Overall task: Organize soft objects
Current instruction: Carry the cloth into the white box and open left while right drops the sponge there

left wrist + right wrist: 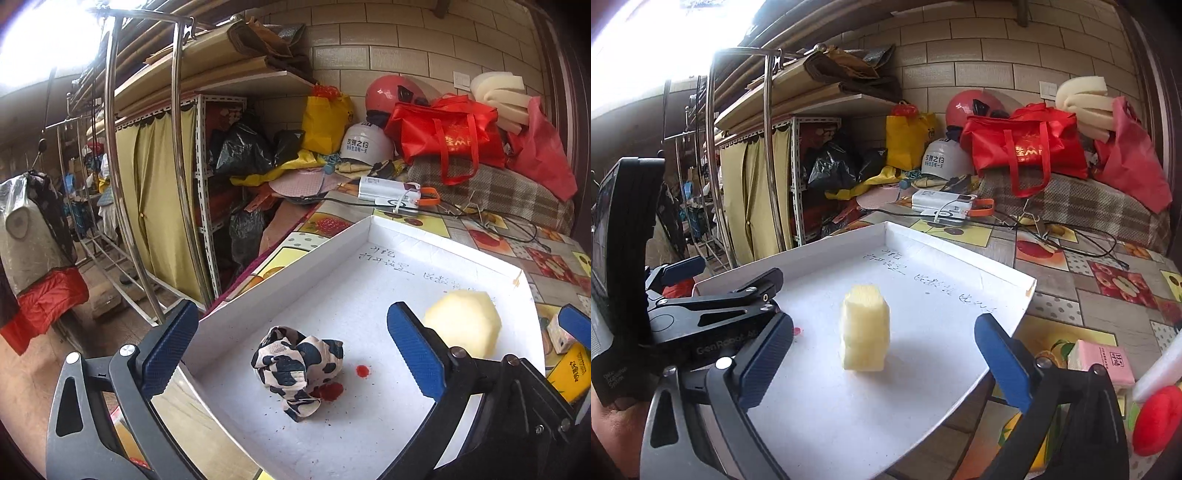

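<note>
The left wrist view is showing a crumpled cow-print cloth (pixel 299 369) lying in the white tray (pixel 280 273), beside red stains (pixel 334 387) on the tray floor; the right wrist view is not showing this cloth at all. The right wrist view alone is taking in a pink box (pixel 1102 360) with small print too fine to read, a red round object (pixel 1158 421) at the lower right, and the body of the left tool, which is carrying the moulded word "GenRobot".

Handwritten lines are running across the far end of the tray floor in both views, but they are too faint to read. A white helmet (pixel 365 142) is bearing dark characters, and a red bag (pixel 448 131) is showing gold lettering that is partly hidden. A yellow box (pixel 572 373) at the right edge of the left view is carrying print, unreadable at this angle.

The left tool (pixel 291 354) is standing spread wide, pinching nothing; the cloth is lying between its blue pads (pixel 170 350), clear of both. The right tool (pixel 886 363) is likewise spread wide and holding nothing. The yellow foam block (pixel 866 328) is standing upright on the tray between the right tool's fingers, touching neither. In the left view the same block (pixel 463 323) is sitting just behind that tool's right-hand finger. The tray is resting on the worktop (pixel 1108 280), which is covered in a fruit-patterned cloth.
</note>
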A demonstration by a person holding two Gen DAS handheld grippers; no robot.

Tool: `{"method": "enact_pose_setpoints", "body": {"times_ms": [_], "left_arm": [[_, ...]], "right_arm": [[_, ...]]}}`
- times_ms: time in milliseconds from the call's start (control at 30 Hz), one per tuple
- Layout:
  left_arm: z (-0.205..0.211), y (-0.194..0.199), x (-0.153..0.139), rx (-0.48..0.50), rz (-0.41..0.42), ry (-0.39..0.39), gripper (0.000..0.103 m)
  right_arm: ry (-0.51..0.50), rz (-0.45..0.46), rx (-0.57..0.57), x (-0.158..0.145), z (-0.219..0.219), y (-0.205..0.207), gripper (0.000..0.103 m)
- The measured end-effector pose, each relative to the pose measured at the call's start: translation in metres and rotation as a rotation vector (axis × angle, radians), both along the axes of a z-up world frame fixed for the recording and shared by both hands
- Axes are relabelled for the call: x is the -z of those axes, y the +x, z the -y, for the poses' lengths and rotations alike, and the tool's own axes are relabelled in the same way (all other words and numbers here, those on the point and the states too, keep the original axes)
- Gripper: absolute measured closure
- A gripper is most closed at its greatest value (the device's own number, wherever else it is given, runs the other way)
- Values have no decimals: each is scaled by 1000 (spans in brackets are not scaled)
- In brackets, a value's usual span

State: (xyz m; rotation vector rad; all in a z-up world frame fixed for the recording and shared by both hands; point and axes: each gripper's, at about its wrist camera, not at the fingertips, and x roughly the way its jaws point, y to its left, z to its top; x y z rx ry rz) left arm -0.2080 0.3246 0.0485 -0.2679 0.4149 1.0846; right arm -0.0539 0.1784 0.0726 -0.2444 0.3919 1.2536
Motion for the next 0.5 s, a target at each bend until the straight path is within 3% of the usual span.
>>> {"method": "enact_pose_setpoints", "body": {"times_ms": [233, 367, 500], "left_arm": [[7, -9, -5, -21, 55, 47, 0], [14, -14, -7, -6, 92, 70, 0], [31, -8, -9, 79, 94, 71, 0]], "right_arm": [[57, 147, -31, -8, 14, -31, 0], [47, 146, -32, -7, 28, -32, 0], [54, 153, -50, -7, 58, -28, 0]]}}
